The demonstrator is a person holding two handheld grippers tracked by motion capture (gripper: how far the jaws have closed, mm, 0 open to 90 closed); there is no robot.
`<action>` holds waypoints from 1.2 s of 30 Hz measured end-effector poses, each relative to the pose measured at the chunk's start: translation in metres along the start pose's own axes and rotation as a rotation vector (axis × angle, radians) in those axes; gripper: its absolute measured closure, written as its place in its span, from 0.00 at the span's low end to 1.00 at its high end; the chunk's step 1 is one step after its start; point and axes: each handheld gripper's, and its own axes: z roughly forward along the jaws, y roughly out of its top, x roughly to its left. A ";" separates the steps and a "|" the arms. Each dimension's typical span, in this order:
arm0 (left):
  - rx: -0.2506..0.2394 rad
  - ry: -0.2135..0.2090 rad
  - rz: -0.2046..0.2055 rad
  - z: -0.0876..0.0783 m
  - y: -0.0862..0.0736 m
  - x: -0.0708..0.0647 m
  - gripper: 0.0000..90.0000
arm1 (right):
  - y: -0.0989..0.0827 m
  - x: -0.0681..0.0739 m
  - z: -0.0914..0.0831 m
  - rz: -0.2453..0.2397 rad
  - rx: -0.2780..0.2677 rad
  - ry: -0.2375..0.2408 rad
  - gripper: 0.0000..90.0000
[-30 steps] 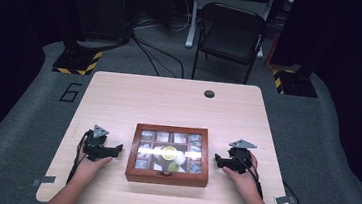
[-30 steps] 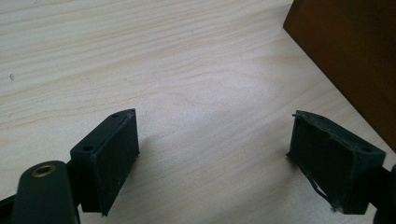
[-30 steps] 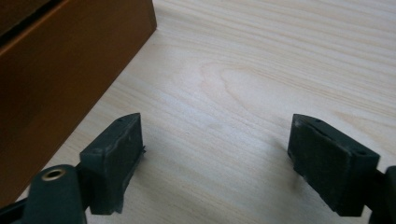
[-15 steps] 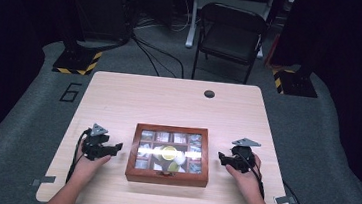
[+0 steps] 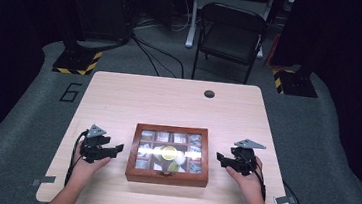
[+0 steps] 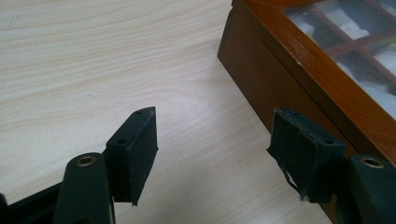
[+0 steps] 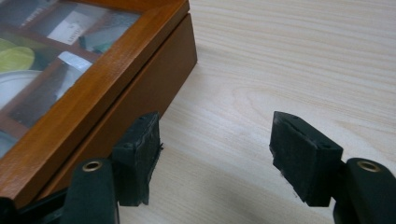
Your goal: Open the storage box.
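A dark wooden box with a glass-paned lid (image 5: 169,154) lies near the front middle of the pale wooden counter (image 5: 169,101). The left gripper (image 5: 115,149) and right gripper (image 5: 219,159) flank it, jaws partly open, having just been closing, with nothing between them.

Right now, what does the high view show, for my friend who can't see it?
A wooden box with a glass lid sits closed near the front of a pale table. The left gripper and right gripper flank it, fingers open, not touching it.
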 end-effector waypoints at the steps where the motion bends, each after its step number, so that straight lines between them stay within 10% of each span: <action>1: -0.008 -0.002 -0.004 -0.003 0.000 -0.001 0.35 | 0.000 0.001 -0.001 0.005 -0.003 0.005 0.36; 36: -0.046 -0.060 0.016 -0.027 -0.003 -0.033 0.36 | -0.009 0.042 -0.038 -0.129 -0.026 0.040 0.36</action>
